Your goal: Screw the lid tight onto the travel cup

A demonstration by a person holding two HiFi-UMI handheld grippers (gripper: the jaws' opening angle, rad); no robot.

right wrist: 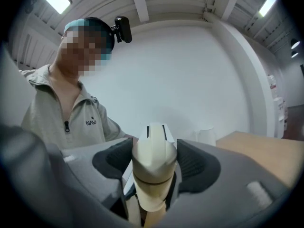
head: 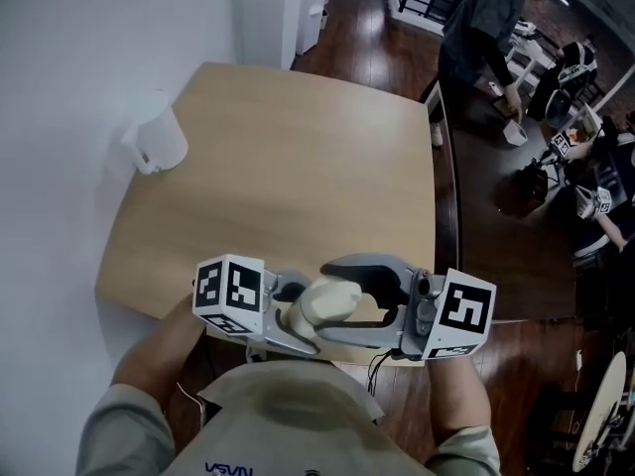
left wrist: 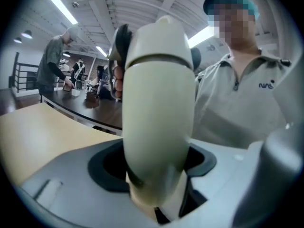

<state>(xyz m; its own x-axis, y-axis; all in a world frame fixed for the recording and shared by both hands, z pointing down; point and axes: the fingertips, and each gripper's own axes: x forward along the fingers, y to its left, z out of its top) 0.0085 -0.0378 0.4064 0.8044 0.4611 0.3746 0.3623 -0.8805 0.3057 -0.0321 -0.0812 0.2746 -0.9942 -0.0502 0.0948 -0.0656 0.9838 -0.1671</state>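
Note:
I hold a cream travel cup (head: pixel 327 300) in the air in front of my chest, between both grippers and just off the near edge of the wooden table (head: pixel 298 167). My left gripper (head: pixel 298 317) comes in from the left and is shut on the cup's body (left wrist: pixel 159 103), its dark pads (left wrist: pixel 107 167) pressed to both sides. My right gripper (head: pixel 375 300) comes in from the right and is shut on the lid (right wrist: pixel 154 158), its pads (right wrist: pixel 197 167) flanking it above the seam. The lid's flip piece (right wrist: pixel 156 131) points away from the right gripper's camera.
A white jug (head: pixel 156 137) stands at the table's far left, by the white wall. Beyond the table's right edge runs a dark counter (head: pixel 496 186) where another person (head: pixel 486 28) bends over. My own torso is close behind the grippers.

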